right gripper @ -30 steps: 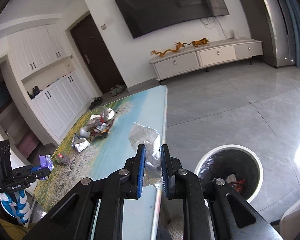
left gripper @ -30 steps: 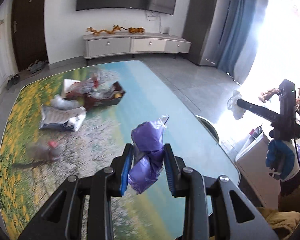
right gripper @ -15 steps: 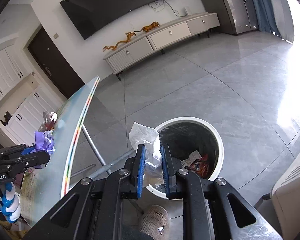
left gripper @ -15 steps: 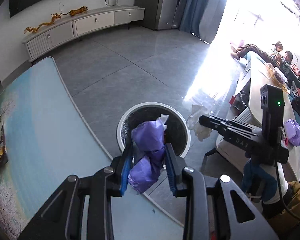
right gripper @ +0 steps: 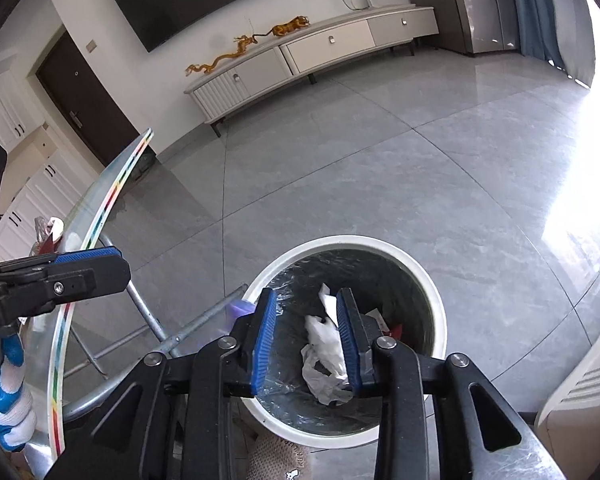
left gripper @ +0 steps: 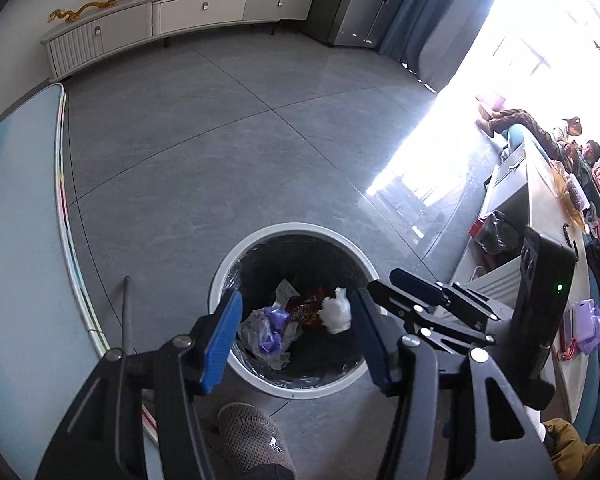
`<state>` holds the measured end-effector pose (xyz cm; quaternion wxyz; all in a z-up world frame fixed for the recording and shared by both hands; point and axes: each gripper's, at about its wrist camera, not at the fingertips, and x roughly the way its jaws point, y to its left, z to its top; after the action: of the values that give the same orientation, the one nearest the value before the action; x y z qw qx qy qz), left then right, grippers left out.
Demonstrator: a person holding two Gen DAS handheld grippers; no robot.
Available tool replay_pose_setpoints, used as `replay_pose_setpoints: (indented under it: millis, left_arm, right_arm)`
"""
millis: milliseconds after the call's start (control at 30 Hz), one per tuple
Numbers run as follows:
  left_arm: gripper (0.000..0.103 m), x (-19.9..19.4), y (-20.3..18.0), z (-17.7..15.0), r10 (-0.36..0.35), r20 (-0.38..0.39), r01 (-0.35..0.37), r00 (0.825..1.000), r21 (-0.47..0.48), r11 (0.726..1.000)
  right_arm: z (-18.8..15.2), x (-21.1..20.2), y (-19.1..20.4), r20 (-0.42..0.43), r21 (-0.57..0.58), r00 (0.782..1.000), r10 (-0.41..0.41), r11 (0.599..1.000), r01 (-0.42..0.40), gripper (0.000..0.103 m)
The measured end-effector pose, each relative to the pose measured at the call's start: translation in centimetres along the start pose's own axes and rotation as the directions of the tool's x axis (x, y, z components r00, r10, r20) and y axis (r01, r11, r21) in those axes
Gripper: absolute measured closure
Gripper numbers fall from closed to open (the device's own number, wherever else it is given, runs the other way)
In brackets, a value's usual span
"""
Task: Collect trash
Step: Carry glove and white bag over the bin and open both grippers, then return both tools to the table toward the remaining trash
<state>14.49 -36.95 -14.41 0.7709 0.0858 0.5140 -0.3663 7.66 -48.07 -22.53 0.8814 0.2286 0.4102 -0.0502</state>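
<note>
A round white trash bin [left gripper: 236, 258] with a dark liner stands on the grey floor beside the table; it also shows in the right wrist view [right gripper: 432, 292]. My left gripper [left gripper: 296, 342] is open and empty above the bin. A purple wrapper [left gripper: 274, 326] lies inside the bin among other trash. My right gripper [right gripper: 306, 340] is open above the bin, and a white crumpled tissue [right gripper: 326, 344] sits between its fingers against the right pad, loose. The right gripper also shows in the left wrist view [left gripper: 396, 284].
The glass table edge [left gripper: 62, 216] runs along the left; its metal legs [right gripper: 152, 320] stand next to the bin. A slippered foot [left gripper: 252, 436] is just in front of the bin. A white side cabinet [left gripper: 516, 216] stands to the right.
Both grippers have opened above the bin. The purple wrapper has dropped from the left gripper into the bin. The white tissue has been let go by the right gripper.
</note>
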Motion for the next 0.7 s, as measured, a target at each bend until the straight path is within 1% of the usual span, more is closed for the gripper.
replay_pose_setpoints:
  millis: [67, 167, 300, 400, 533, 700]
  left_arm:
    - [0.048, -0.6, 0.1, -0.2, -0.005, 0.017, 0.005, 1.000, -0.004, 1.000]
    - [0.048, -2.0, 0.0, -0.4, 0.005, 0.059, -0.005, 0.998, 0.004, 1.000]
    - [0.048, -4.4, -0.4, -1.1, 0.024, 0.140, -0.025, 0.990, 0.009, 1.000]
    - [0.048, -6.5, -0.4, -1.9, 0.032, 0.168, -0.035, 0.985, 0.011, 0.999]
    - [0.048, -9.8, 0.0, -3.4, 0.062, 0.205, -0.067, 0.977, 0.014, 0.998]
    - [0.048, -14.9, 1.5, -6.1, 0.134, 0.272, -0.132, 0.953, -0.025, 0.991]
  right_arm:
    - [-0.1, 0.1, -0.1, -0.007, 0.006, 1.000, -0.003, 1.000, 0.003, 0.067]
    - [-0.5, -0.3, -0.2, -0.007, 0.014, 1.000, -0.008, 1.000, 0.008, 0.066]
    - [-0.5, -1.5, -0.1, 0.013, 0.025, 1.000, -0.017, 1.000, 0.016, 0.066]
    - [-0.4, -3.3, 0.4, 0.046, 0.029, 0.998, -0.032, 0.999, 0.031, 0.065]
    - [-0.2, -6.5, 1.5, 0.108, 0.022, 0.993, -0.043, 0.999, 0.041, 0.058]
    - [0.0, -10.5, 4.2, 0.177, -0.020, 0.984, -0.034, 0.999, 0.038, 0.056]
